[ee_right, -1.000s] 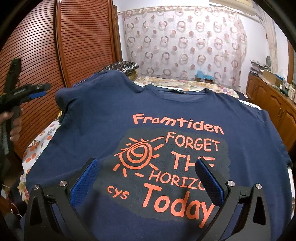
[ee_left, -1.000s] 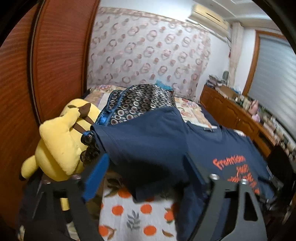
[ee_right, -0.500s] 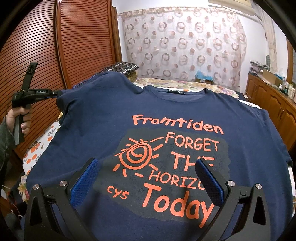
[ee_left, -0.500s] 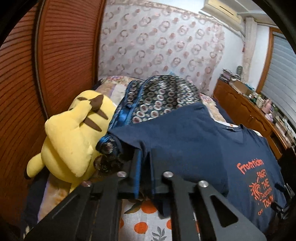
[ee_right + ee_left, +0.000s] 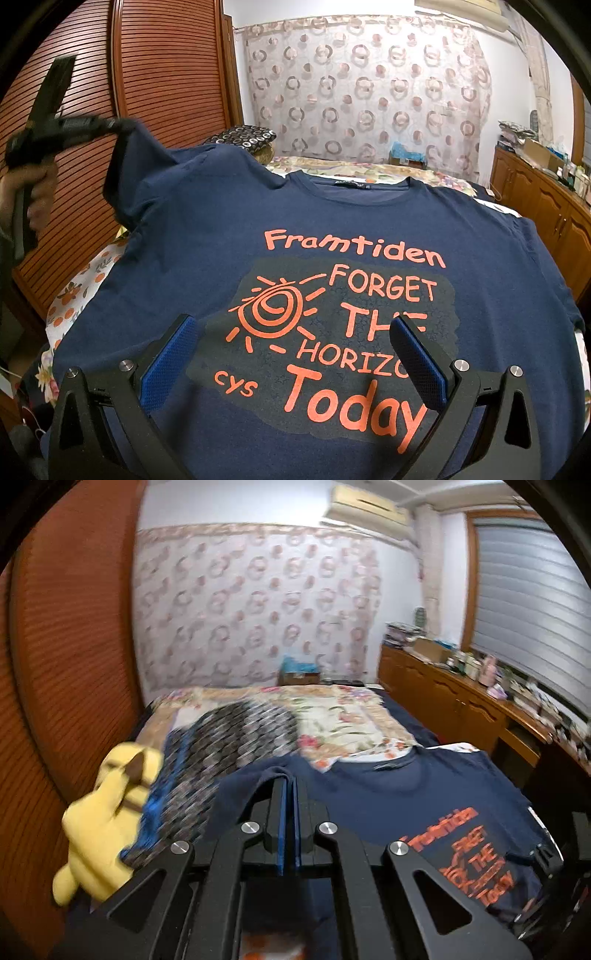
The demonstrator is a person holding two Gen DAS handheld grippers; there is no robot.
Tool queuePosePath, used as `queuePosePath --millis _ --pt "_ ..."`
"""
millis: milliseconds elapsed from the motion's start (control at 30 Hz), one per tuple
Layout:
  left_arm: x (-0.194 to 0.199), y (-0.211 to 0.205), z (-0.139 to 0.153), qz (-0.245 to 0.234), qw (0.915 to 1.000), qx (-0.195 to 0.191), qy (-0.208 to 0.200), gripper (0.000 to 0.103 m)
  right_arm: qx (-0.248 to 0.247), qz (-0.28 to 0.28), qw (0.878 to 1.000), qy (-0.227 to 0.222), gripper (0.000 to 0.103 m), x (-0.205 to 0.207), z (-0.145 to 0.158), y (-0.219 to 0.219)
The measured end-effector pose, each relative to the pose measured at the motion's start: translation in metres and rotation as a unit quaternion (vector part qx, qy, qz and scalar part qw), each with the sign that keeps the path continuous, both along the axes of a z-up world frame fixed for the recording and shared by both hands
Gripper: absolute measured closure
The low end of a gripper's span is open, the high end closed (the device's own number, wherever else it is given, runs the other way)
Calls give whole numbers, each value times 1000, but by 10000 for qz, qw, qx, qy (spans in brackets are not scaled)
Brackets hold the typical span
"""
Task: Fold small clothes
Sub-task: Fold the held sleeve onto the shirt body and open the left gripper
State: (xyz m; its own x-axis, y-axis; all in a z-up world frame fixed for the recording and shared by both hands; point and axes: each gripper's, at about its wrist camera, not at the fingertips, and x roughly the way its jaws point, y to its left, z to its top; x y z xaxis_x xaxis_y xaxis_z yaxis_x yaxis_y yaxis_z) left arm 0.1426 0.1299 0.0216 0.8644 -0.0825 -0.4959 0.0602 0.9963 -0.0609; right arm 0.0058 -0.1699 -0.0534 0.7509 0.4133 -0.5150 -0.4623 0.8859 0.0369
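A navy T-shirt [image 5: 332, 221] with orange print lies spread face up on the bed; it also shows in the left wrist view [image 5: 406, 794]. My left gripper [image 5: 289, 786] is shut on the shirt's left sleeve [image 5: 258, 786] and holds it lifted off the bed. In the right wrist view the left gripper [image 5: 110, 125] is up at the far left with the sleeve [image 5: 133, 166] hanging from it. My right gripper [image 5: 295, 354] is open and empty, low over the shirt's lower front, its blue pads [image 5: 173, 354] either side of the print.
A yellow plush toy [image 5: 99, 834] and a patterned dark pillow [image 5: 229, 746] lie at the bed's left side by the wooden wardrobe doors [image 5: 155, 92]. A wooden sideboard [image 5: 461, 709] with clutter runs along the right. A curtain [image 5: 369, 92] hangs behind the bed.
My left gripper has shut on the left sleeve and lifted it up and toward the shirt's middle. My right gripper has stayed still and open.
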Motion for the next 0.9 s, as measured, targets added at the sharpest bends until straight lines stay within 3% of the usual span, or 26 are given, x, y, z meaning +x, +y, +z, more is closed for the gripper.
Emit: queuePosePath --millis 100,233,300,367,433,533,900 --pt "24 -30 10 -196 9995 238 46 99 -9 7 10000 1 0 0 0 0" --pt "46 -57 12 -480 9982 212 280 98 7 7 10000 -4 0 0 0 0" --pt "45 -65 13 -620 9972 184 368 91 19 15 10000 11 0 0 0 0" --pt "34 -65 13 -724 9968 139 298 60 21 27 10000 23 0 1 0 0" --pt "24 -66 15 -788 9965 92 256 49 15 40 10000 29 0 1 0 1" --pt "3 -55 10 -805 9965 33 226 21 -3 33 10000 39 0 3 -1 2" --pt "-48 -11 -33 -62 9997 14 218 21 27 215 9996 197 4 11 6 0"
